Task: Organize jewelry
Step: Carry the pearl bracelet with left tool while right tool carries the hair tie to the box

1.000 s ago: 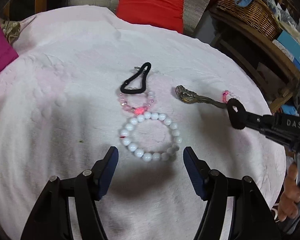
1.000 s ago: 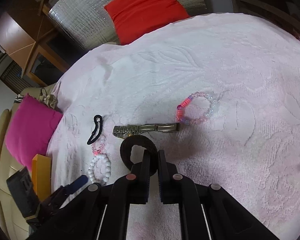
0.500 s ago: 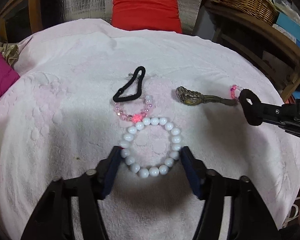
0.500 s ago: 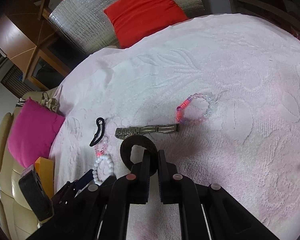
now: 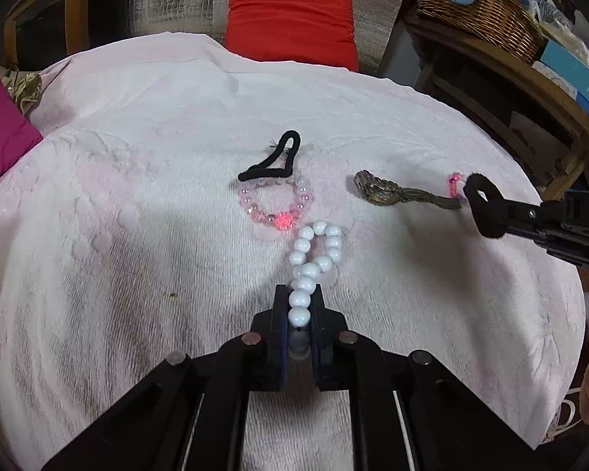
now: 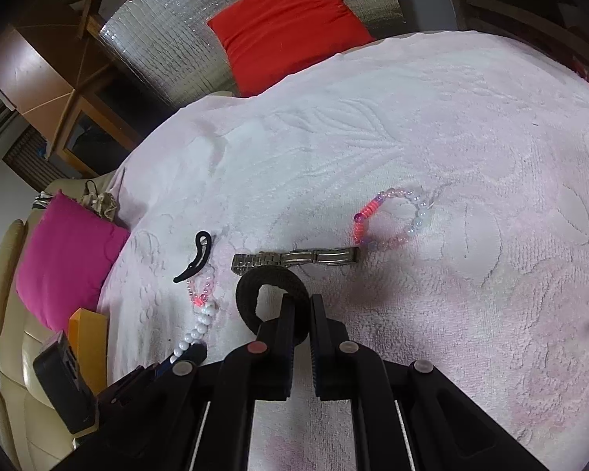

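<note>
Fingers of the left gripper [image 5: 299,306] clamp tight on the white bead bracelet [image 5: 312,263], squeezed into a narrow loop on the pink towel [image 5: 137,235]. Right gripper [image 6: 301,314], far right, pinches a black hair tie [image 6: 271,286] just near the metal watch band [image 6: 294,258].

1. The white round-bead bracelet [image 5: 309,271] has its near beads hidden between the left gripper's [image 5: 299,306] dark pads.
2. The black fabric hair ring [image 6: 269,298] is partly covered by the right gripper's [image 6: 302,314] fingers.
3. The magenta cushion [image 5: 0,133] is cut off at the left edge.
</note>
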Tool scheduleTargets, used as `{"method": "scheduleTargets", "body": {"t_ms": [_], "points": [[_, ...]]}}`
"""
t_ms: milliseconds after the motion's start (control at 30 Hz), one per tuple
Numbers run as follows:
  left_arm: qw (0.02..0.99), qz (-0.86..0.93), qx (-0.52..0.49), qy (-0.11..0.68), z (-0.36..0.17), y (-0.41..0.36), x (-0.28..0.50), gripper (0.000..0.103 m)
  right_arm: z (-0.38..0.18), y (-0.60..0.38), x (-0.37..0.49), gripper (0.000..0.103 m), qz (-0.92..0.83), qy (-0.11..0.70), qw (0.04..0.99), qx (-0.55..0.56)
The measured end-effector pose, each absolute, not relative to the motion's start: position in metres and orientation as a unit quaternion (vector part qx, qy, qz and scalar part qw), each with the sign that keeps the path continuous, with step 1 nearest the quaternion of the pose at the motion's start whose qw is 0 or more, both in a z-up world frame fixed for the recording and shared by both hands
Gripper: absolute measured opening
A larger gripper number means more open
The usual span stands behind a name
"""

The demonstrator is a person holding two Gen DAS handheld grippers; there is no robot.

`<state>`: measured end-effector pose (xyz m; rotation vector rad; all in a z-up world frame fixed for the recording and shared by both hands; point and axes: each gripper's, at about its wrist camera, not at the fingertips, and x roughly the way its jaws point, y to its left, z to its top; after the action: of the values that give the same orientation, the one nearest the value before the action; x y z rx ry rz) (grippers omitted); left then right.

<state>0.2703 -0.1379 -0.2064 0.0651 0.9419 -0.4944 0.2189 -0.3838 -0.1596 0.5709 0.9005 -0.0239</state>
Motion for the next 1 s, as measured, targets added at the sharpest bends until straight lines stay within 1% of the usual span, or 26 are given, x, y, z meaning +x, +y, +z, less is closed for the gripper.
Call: {"method": "scheduleTargets", "body": {"t_ms": [200,500,733,900,1000], "points": [[0.864,-0.232,0.026,0.447,-0.198,-0.127,0.258,0.009,-0.158,-0.377,0.220,0.008,-0.002,0.428,0.863,0.270],[0.890,-0.205,0.018,0.407,-0.171,-0.097,0.233,0.009,-0.151,-0.353,0.219,0.008,0.028,0.417,0.870,0.262],[0.903,-0.185,0.028,0.388,-0.158,-0.080,0.214,0.009,-0.153,-0.331,0.218,0.008,0.043,0.425,0.870,0.246],[0.923,-0.165,0.018,0.348,-0.126,-0.058,0.192,0.009,-0.149,-0.308,0.215,0.008,0.073,0.416,0.875,0.237],[0.933,-0.143,0.003,0.330,-0.103,-0.031,0.174,0.009,-0.140,-0.288,0.213,0.008,0.103,0.406,0.878,0.231]]}}
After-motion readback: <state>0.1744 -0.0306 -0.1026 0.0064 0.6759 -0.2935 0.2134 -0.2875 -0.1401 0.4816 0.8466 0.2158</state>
